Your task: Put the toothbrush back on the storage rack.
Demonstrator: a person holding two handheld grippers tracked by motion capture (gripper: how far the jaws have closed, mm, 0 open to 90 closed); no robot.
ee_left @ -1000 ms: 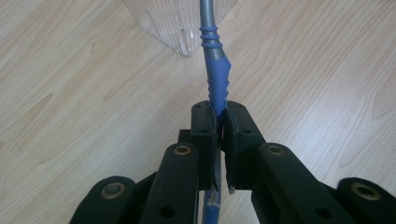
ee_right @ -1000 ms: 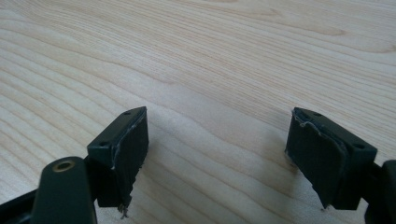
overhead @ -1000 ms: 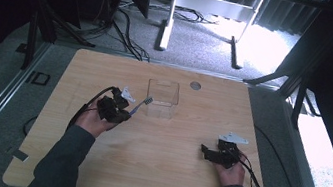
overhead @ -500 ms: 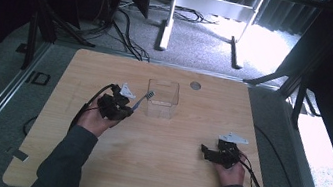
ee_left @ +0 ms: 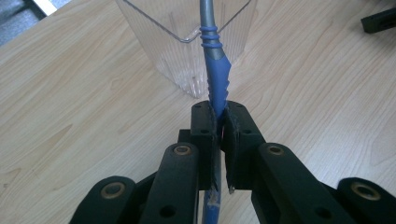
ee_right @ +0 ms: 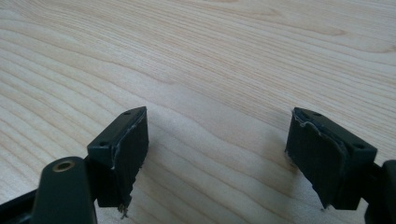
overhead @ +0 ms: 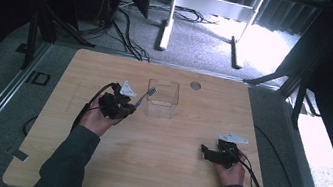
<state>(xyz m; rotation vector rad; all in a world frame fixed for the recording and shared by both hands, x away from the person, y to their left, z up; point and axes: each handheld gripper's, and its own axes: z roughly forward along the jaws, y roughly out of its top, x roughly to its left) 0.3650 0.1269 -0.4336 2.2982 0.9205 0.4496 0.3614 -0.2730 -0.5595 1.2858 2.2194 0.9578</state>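
Note:
My left gripper (overhead: 124,105) (ee_left: 219,123) is shut on the blue handle of a toothbrush (ee_left: 217,77). The grey neck of the brush rises toward a clear plastic container (ee_left: 184,44), and its bristle head (overhead: 151,91) sits at the container's (overhead: 161,104) left wall. In the high view the container stands upright at the table's middle back. At the front right, my right gripper (overhead: 205,152) (ee_right: 217,154) rests low over the bare wood, open, with nothing between its jaws.
The wooden table (overhead: 157,173) has a small round grey disc (overhead: 195,85) behind the container. Cables trail from both grippers across the table edges. The other gripper's black tip (ee_left: 378,18) shows at the top right of the left gripper view.

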